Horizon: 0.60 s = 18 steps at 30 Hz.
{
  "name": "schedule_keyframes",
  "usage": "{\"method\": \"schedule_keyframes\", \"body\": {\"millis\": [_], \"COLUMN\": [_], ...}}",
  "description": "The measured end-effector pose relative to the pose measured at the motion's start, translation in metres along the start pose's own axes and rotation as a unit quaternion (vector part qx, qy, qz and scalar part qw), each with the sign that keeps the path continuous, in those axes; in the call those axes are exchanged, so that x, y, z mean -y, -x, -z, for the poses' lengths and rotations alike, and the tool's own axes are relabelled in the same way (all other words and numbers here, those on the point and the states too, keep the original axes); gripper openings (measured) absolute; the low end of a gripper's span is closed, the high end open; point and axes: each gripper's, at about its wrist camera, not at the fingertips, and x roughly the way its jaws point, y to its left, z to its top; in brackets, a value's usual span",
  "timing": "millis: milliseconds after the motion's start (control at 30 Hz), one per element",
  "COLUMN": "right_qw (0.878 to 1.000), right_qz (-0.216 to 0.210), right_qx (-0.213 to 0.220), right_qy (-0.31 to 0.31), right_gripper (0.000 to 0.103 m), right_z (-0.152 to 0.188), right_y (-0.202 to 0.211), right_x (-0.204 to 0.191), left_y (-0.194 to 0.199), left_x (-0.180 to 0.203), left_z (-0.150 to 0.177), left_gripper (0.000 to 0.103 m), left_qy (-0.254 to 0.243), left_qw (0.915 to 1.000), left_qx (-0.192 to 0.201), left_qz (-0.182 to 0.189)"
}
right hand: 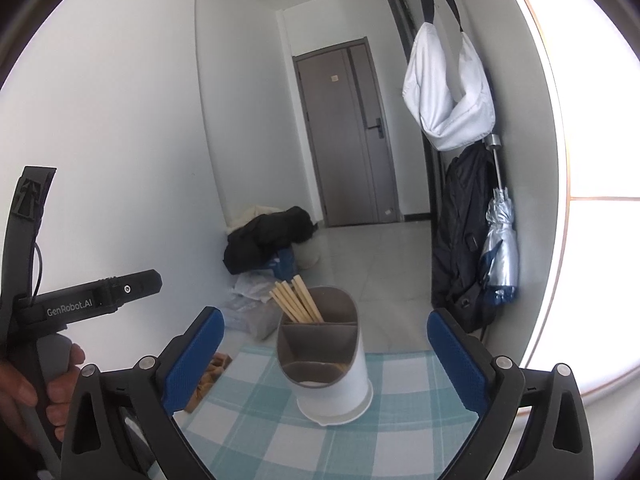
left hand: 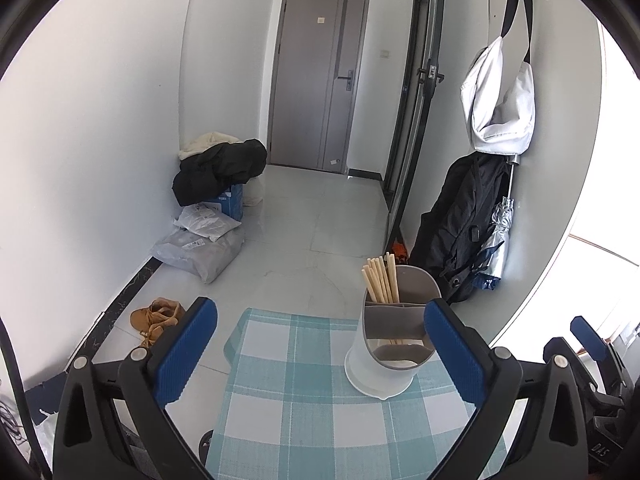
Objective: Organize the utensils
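Note:
A white utensil holder [left hand: 382,344] [right hand: 328,364] with grey inner compartments stands on the teal checked tablecloth [left hand: 304,392] [right hand: 280,432]. Several pale wooden chopsticks [left hand: 380,280] [right hand: 298,300] stand in its back compartment; the front compartments look empty. My left gripper [left hand: 320,356] is open, with the holder just inside its right finger and nothing held. My right gripper [right hand: 324,360] is open wide, its blue pads [right hand: 192,360] on either side of the holder without touching it. A hand [right hand: 24,392] holds the left gripper's body at the left of the right wrist view.
The table ends just beyond the holder, with tiled floor [left hand: 312,216] past it. A brown shoe [left hand: 156,316] lies on the floor left of the table. Bags and a dark coat [left hand: 220,172] pile by the left wall. A backpack [left hand: 460,224] and umbrella [right hand: 500,248] hang at the right.

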Motion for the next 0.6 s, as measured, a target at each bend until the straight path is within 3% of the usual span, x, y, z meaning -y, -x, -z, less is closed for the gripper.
{"method": "schedule_keyframes", "body": {"millis": [600], "right_qw": [1.000], "right_qz": [0.004], "right_qx": [0.000], "right_qy": [-0.002], "right_gripper": [0.103], "right_z": [-0.0004], "right_y": [0.0029], "right_x": [0.0034], "left_y": [0.0035], "left_x": [0.0015], "left_z": [-0.0001], "left_gripper": [0.101], "left_qy": [0.004], "left_qw": [0.9998], "left_qx": [-0.001], "left_qz": [0.020]}}
